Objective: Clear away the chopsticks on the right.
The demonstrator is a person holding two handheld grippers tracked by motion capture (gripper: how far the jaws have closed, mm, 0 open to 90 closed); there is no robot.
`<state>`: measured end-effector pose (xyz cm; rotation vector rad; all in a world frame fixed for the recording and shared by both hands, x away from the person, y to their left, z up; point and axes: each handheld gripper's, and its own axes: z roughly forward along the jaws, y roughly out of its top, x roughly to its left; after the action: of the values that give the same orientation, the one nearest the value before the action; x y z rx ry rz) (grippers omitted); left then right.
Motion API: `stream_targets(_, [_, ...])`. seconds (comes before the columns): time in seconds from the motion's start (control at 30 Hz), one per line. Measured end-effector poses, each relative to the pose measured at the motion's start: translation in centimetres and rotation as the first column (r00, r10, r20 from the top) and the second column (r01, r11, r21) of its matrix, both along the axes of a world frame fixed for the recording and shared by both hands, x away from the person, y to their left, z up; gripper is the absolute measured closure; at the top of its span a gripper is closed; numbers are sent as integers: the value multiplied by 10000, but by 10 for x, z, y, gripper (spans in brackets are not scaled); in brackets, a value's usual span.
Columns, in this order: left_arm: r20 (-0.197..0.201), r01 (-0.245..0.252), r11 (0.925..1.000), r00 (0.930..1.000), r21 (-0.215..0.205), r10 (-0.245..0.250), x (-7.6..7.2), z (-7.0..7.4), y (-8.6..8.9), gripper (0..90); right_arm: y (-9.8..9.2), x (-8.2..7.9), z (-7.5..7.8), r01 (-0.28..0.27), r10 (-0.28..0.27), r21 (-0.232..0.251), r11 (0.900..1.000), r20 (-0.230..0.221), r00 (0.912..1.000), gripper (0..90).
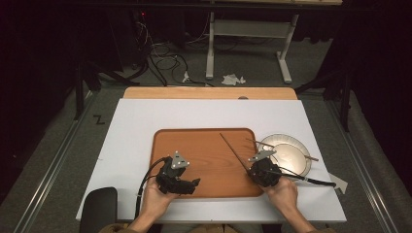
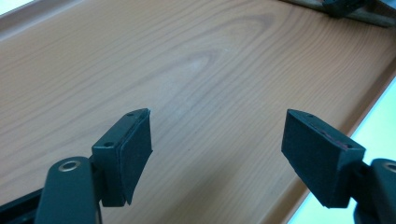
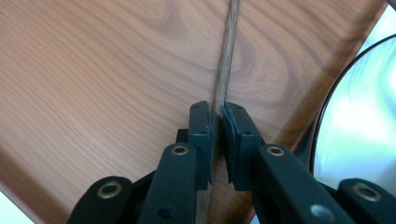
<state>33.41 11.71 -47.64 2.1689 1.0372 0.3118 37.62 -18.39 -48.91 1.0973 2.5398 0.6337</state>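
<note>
Wooden and dark, a chopstick (image 3: 223, 70) sits clamped between the pads of the right tool (image 3: 218, 133); in the right gripper view the two black jaws press on it from both sides and the stick runs on past them over the tray (image 3: 93, 84). From the high view the same chopstick (image 1: 234, 151) slants up and to the left from the right tool (image 1: 262, 171), its far tip above the middle of the tray (image 1: 204, 141). A hand (image 1: 282, 194) holds this tool at the tray's right edge.

A second chopstick (image 1: 282, 149) lies across the plate (image 1: 291, 167), which stands on the white tabletop (image 1: 141, 116) just right of the tray, touching or almost touching its edge. In the right gripper view the plate's pale, shiny rim (image 3: 355, 116) shows at the right.

The left tool (image 2: 217, 154) has its jaws wide apart with nothing between them; the left gripper view looks along them at the bare wood grain of the tray (image 2: 187, 60), with the tray's raised edge and a strip of white tabletop (image 2: 378, 116) to the right. From above, the left tool (image 1: 187, 184) rests low over the tray's near-left part, held by the other hand (image 1: 155, 196), its cable looping down toward the tabletop's near edge. The two tools are well apart.
</note>
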Motion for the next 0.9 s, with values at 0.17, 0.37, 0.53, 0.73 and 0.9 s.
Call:
stream_targets(0.17, [-42, 39, 10000, 10000, 86, -39, 1, -1, -1, 249, 0, -1, 0, -83, 84, -110, 9999, 122, 9999, 793])
stream_targets(0.37, [-64, 66, 9999, 10000, 158, -65, 2, -2, -1, 250, 0, -1, 3, -268, 274, -327, 9991, 208, 9994, 729])
stream_targets(0.53, [15, 34, 10000, 10000, 42, -34, 0, 0, 0, 249, -3, -7, 14, -487, 475, 316, 9983, 360, 9982, 719])
stream_targets(0.73, [29, -57, 10000, 10000, -38, 57, 1, 0, 2, 247, -15, -13, 35, -1076, 989, 1124, 9878, 804, 9918, 694])
stream_targets(0.9, [62, -10, 10000, 10000, -49, 10, 1, 1, 3, 245, -30, -15, 51, -1110, 927, 1380, 9842, 1324, 9868, 676])
